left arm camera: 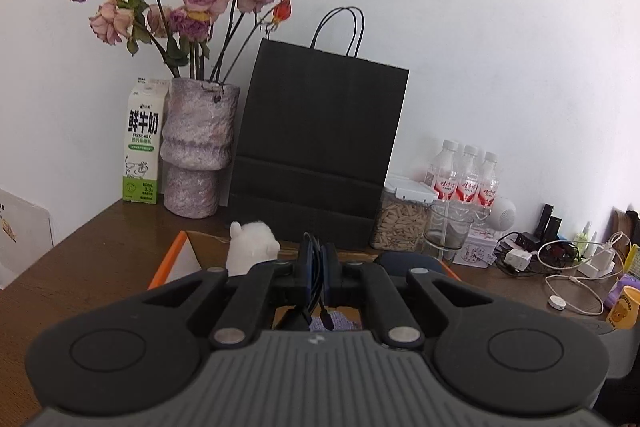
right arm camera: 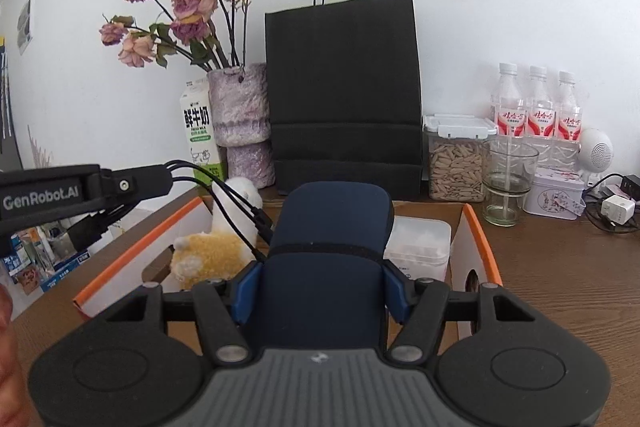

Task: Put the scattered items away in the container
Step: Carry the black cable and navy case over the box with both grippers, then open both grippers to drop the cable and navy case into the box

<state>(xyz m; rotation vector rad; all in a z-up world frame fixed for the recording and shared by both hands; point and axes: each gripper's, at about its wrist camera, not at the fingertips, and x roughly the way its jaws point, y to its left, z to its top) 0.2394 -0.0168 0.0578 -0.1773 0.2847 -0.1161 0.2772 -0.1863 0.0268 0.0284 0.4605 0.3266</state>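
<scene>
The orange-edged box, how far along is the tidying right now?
Already in the box: a plush toy and a clear plastic tub. In hand: the right gripper holds a navy case over the box, and the left gripper pinches black cables. Left: releasing both inside.

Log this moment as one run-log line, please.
left gripper: shut on black cable | right gripper: shut on navy case | both over orange-edged box | box holds plush toy, plastic container
</scene>
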